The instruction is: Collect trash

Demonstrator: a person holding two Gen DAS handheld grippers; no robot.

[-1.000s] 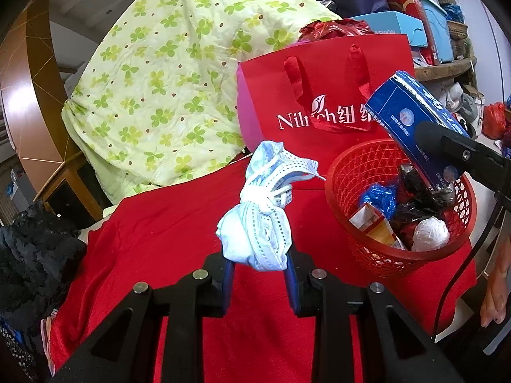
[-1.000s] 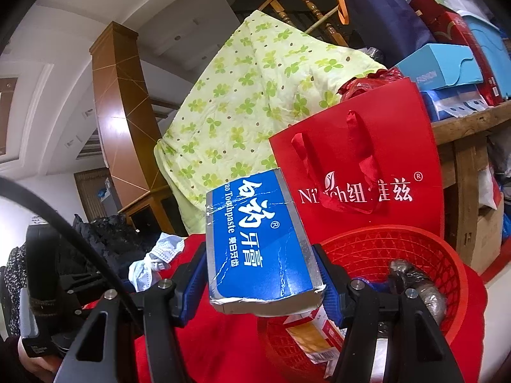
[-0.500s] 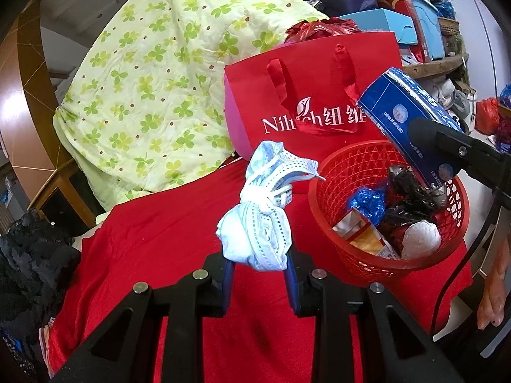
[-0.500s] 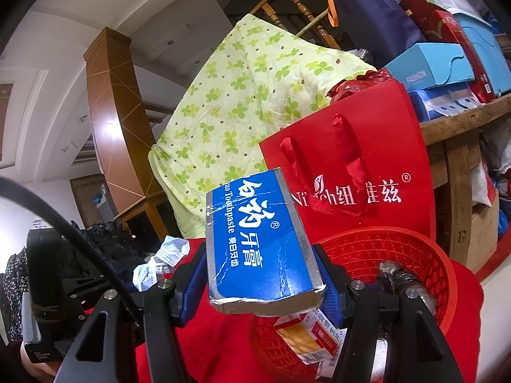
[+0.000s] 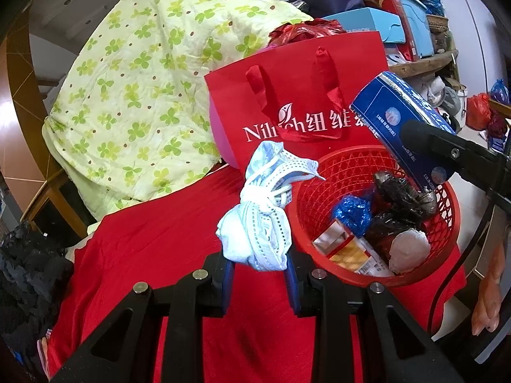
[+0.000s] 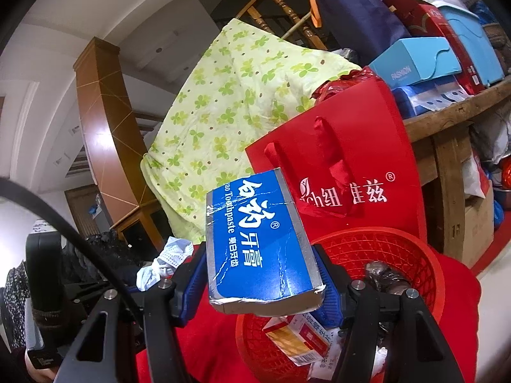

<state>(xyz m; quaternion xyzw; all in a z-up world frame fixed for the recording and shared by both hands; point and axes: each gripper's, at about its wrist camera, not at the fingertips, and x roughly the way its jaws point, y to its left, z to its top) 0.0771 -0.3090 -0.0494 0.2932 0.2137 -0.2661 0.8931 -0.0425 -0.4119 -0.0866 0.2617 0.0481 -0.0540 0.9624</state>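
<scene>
My left gripper [image 5: 259,268] is shut on a crumpled pale-blue face mask [image 5: 262,217], held above the red cloth just left of the red mesh basket [image 5: 322,198]. The basket holds a small carton, blue and black wrappers and a white wad. My right gripper [image 6: 262,282] is shut on a blue toothpaste box [image 6: 258,239], held over the basket [image 6: 415,255]. In the left wrist view the same box [image 5: 402,121] hangs over the basket's far right rim. The mask [image 6: 166,261] shows at the left in the right wrist view.
A red paper gift bag [image 5: 306,102] stands right behind the basket. A green-flowered quilt [image 5: 153,95] is heaped at the back left. Boxes sit on a wooden shelf [image 6: 447,111] to the right. A dark garment [image 5: 28,274] lies at the left edge. A hand [image 5: 488,300] shows at far right.
In the left wrist view the basket and bag have drifted left, closer to the held mask. Both grips are unchanged, and the toothpaste box stays over the basket.
</scene>
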